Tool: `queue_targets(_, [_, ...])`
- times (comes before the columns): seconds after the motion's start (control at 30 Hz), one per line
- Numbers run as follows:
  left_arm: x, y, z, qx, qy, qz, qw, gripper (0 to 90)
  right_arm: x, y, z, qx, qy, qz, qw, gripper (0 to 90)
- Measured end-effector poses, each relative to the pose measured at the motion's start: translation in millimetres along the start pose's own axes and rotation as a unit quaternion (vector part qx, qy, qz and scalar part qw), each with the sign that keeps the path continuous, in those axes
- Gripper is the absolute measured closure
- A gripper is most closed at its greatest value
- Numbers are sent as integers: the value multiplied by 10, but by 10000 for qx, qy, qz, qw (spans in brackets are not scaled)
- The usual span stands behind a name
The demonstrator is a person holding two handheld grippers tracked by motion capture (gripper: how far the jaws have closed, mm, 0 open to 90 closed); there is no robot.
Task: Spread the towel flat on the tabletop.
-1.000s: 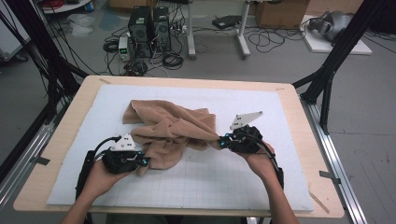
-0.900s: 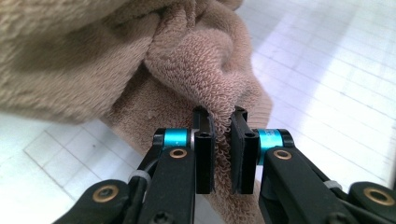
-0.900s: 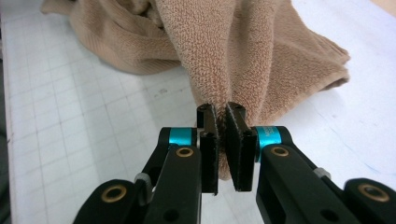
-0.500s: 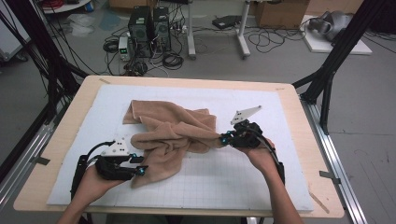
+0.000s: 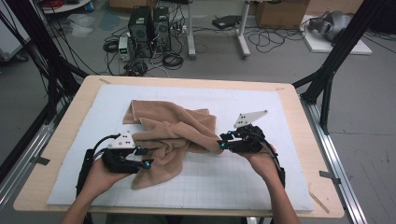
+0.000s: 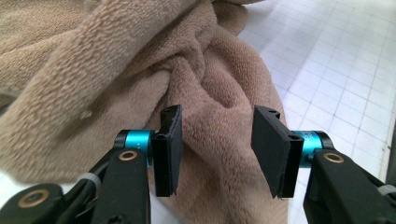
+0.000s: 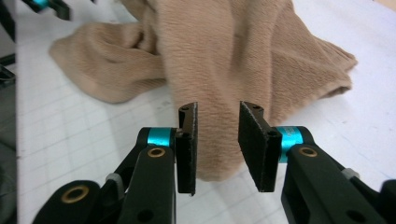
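A crumpled tan towel lies on the white gridded mat. My left gripper sits at the towel's near left edge. Its jaws have just been opening and stand apart in the left gripper view, with towel folds between and beyond them and neither pad pressing. My right gripper is at the towel's right end. Its jaws have also just been opening, and in the right gripper view a hanging end of the towel lies loose between the pads.
The mat covers a wooden table with bare mat in front and to the right of the towel. Black frame posts stand at the table's sides. Computer towers and cables sit on the floor beyond.
Both grippers were shut on the towel and have opened. The towel has slumped and spread toward the front of the mat. The hands have barely shifted.
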State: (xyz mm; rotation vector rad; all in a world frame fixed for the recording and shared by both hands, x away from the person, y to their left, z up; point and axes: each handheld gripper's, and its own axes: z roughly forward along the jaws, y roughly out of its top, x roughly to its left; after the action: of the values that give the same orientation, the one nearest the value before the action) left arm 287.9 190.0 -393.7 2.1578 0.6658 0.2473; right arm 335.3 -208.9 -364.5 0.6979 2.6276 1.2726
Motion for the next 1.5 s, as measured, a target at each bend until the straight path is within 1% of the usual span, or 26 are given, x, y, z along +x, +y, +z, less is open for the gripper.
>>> queue_targets(0.1, [26, 11, 53, 33, -16, -37, 10000, 535, 88, -21, 36, -47, 146, -63, 9999, 652])
queue_targets(0.2, [60, 9, 99, 115, 11, -55, 9999, 535, 150, -37, 132, 58, 60, -155, 9998, 567])
queue_targets(0.27, [77, 10, 126, 139, 9, -44, 9999, 535, 158, -49, 188, 90, 80, -96, 9999, 513])
queue_targets(0.3, [82, 9, 150, 166, 19, -45, 9999, 535, 153, -52, 222, 103, -3, -125, 9999, 475])
queue_targets(0.4, [88, 6, 265, 346, -47, -44, 9994, 534, 112, -42, 325, 178, -137, -55, 9997, 467])
queue_targets(0.47, [92, -6, 353, 481, -124, -58, 9988, 549, 82, -32, 382, 211, -162, 31, 9996, 504])
queue_targets(0.53, [83, -17, 430, 619, -103, -10, 9980, 586, 45, -24, 434, 251, -188, 52, 9995, 576])
queue_targets(0.6, [71, -26, 480, 707, -149, 42, 9974, 681, 8, -24, 469, 270, -136, 68, 9995, 725])
queue_targets(0.67, [51, -23, 489, 724, -172, 99, 9972, 757, -22, -33, 475, 286, -57, 49, 9996, 841])
queue_targets(0.73, [42, -20, 471, 719, -190, 117, 9972, 794, -50, -52, 434, 255, 85, 114, 9996, 892])
queue_targets(0.87, [32, -17, 449, 679, -234, 117, 9973, 818, -40, -86, 291, 218, 63, 52, 9997, 892])
queue_targets(0.9, [28, -15, 450, 678, -231, 147, 9973, 819, -23, -91, 261, 204, 81, 51, 9997, 881])
queue_targets(0.93, [25, -15, 450, 685, -216, 155, 9973, 820, 1, -93, 232, 188, 78, -21, 9998, 792])
queue_targets(0.97, [21, -14, 453, 680, -200, 156, 9974, 820, 23, -93, 230, 143, 33, -45, 9999, 668])
queue_targets(1.0, [20, -14, 456, 679, -180, 149, 9974, 818, 33, -89, 235, 101, 55, -45, 9999, 639])
queue_targets(1.03, [24, -11, 458, 690, -163, 147, 9974, 808, 42, -84, 252, 94, 138, -31, 9999, 581])
queue_targets(1.07, [24, -5, 465, 653, -87, 108, 9978, 773, 50, -77, 283, 91, 80, -71, 9999, 494])
queue_targets(1.1, [24, 1, 472, 627, -13, 87, 9980, 681, 52, -67, 332, 73, -29, 25, 10000, 430])
queue_targets(1.13, [33, 11, 479, 587, 30, 43, 9983, 598, 41, -61, 364, 66, 19, 103, 9999, 427])
queue_targets(1.17, [49, 26, 488, 489, 24, -52, 9988, 547, 28, -54, 405, 81, 77, 148, 9998, 416])
queue_targets(1.2, [61, 39, 499, 410, 40, -117, 9991, 506, 21, -43, 462, 98, 21, 167, 9998, 412])
queue_targets(1.27, [87, 53, 530, 369, 123, -139, 9991, 460, 5, -28, 546, 111, 36, 190, 9998, 411])
queue_targets(1.33, [118, 55, 580, 451, 134, -184, 9987, 448, -1, -11, 653, 207, -17, 167, 9996, 422])
queue_targets(1.4, [134, 46, 631, 563, 26, -217, 9982, 512, -7, -7, 734, 322, -98, 173, 9993, 479])
queue_targets(1.43, [133, 43, 643, 587, 11, -214, 9980, 548, -16, -7, 766, 374, -157, 164, 9990, 527])
queue_targets(1.5, [132, 43, 646, 590, 13, -230, 9980, 602, -31, -8, 806, 441, -131, 146, 9988, 656])
